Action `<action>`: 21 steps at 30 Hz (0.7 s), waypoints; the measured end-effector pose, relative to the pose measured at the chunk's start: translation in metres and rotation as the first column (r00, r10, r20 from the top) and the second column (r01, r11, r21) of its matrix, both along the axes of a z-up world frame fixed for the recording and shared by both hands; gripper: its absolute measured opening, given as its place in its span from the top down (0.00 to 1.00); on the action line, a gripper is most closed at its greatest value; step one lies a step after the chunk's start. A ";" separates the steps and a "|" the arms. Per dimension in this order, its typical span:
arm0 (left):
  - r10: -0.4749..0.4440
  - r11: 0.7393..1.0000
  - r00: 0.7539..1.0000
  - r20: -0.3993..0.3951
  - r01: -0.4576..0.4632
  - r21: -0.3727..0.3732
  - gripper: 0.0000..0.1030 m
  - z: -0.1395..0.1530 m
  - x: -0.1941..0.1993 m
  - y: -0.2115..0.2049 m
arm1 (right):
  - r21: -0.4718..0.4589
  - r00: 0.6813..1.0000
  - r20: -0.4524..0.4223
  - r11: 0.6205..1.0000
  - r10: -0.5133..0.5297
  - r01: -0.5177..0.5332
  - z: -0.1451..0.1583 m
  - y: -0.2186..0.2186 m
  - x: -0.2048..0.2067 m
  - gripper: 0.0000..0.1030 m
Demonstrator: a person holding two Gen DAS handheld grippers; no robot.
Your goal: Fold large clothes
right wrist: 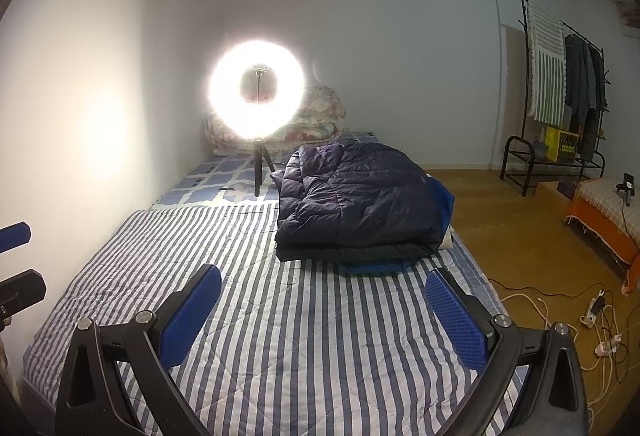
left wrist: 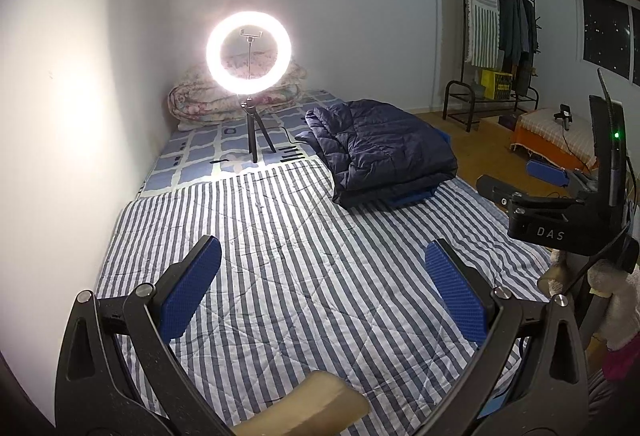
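A dark navy puffer jacket lies folded in a stack on the striped bed cover, on top of a blue garment. It also shows in the right wrist view, ahead of the fingers. My left gripper is open and empty, held above the striped cover, well short of the jacket. My right gripper is open and empty above the cover, just short of the stack. The right gripper's body also shows at the right edge of the left wrist view.
A lit ring light on a small tripod stands on the bed behind the jacket. A folded floral quilt lies against the wall. A clothes rack stands on the wooden floor. Cables and a power strip lie right of the bed.
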State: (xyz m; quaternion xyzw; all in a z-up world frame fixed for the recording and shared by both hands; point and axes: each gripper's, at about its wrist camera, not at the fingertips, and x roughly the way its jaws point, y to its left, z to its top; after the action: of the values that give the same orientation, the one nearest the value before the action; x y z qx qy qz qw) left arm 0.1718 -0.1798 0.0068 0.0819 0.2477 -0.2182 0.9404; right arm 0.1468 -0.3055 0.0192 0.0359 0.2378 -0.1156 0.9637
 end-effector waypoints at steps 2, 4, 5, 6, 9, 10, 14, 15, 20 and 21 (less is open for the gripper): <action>0.000 1.000 1.000 0.001 0.000 0.000 0.00 0.000 0.000 0.000 | 0.000 1.000 0.003 1.000 -0.004 0.004 0.001 0.000 0.000 0.00; 0.000 1.000 1.000 0.002 0.000 0.001 0.00 0.001 -0.001 -0.001 | 0.002 1.000 0.004 1.000 -0.007 0.007 0.001 -0.001 -0.001 0.00; -0.001 1.000 1.000 0.002 0.001 0.001 0.00 0.001 -0.001 -0.001 | 0.005 1.000 0.004 1.000 -0.007 0.007 0.001 -0.001 -0.001 0.00; -0.001 1.000 1.000 0.002 0.001 0.001 0.00 0.000 -0.001 -0.001 | 0.008 1.000 0.004 1.000 -0.008 0.008 0.001 -0.002 -0.001 0.00; -0.001 1.000 1.000 -0.003 0.001 -0.002 0.00 0.000 -0.001 -0.002 | 0.007 1.000 0.003 1.000 -0.008 0.008 0.000 -0.001 -0.001 0.00; -0.003 1.000 1.000 -0.004 0.003 -0.003 0.00 0.002 -0.001 -0.001 | 0.008 1.000 0.004 1.000 -0.010 0.010 0.000 -0.001 -0.001 0.00; -0.006 1.000 1.000 -0.005 0.006 -0.003 0.00 0.004 -0.002 -0.001 | 0.006 1.000 0.005 1.000 -0.005 0.005 -0.001 -0.001 -0.001 0.00; -0.006 1.000 1.000 -0.004 0.006 -0.002 0.00 0.004 -0.002 -0.001 | 0.005 1.000 0.005 1.000 -0.004 0.004 -0.001 -0.001 -0.001 0.00; -0.006 1.000 1.000 -0.003 0.006 -0.005 0.00 0.004 -0.002 0.000 | 0.004 1.000 0.003 1.000 -0.004 0.004 -0.001 -0.001 -0.001 0.00; -0.007 1.000 1.000 -0.003 0.007 -0.004 0.00 0.004 -0.002 0.001 | 0.005 1.000 0.003 1.000 -0.003 0.003 -0.001 -0.001 -0.002 0.00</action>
State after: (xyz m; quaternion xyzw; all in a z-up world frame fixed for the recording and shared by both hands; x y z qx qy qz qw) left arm 0.1703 -0.1792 0.0111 0.0804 0.2486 -0.2220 0.9394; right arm 0.1453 -0.3063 0.0180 0.0386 0.2366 -0.1164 0.9638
